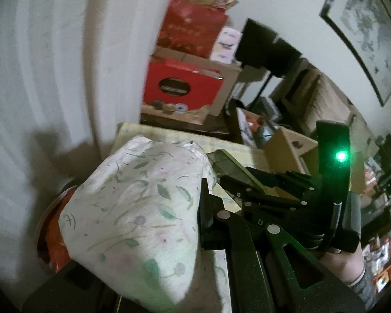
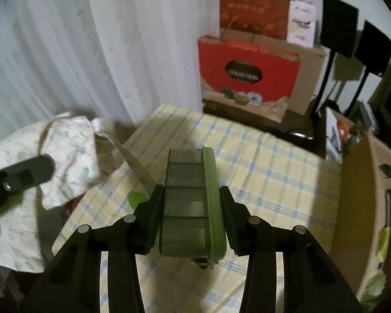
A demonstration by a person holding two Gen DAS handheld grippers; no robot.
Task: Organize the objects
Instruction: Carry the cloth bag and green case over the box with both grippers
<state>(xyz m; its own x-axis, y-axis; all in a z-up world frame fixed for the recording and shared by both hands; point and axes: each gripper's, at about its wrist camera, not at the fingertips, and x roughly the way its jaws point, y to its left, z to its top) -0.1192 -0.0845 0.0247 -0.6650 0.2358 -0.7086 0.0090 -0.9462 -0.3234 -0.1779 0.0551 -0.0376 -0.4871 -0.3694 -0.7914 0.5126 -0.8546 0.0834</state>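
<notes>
my right gripper is clamped on the long green plastic case with the grey segmented face, gripped across its narrow width near the end closest to me, low in the centre of the right wrist view. it hangs above the yellow and blue checked cloth on the table, not touching it as far as i can tell. its long axis runs straight away from me, along my fingers, toward the top of the frame; the far end points at the red gift box with the dark oval label. the green rim sits on the right side, grey face turned up and left.

my left gripper is pinched tight on the white floral fabric bag, which fills the lower left of the left wrist view; the pads are hidden in the cloth.

to do this well i judge i should keep the squeeze firm, since the far end overhangs and may droop, carry it level, and keep both loads apart.
</notes>
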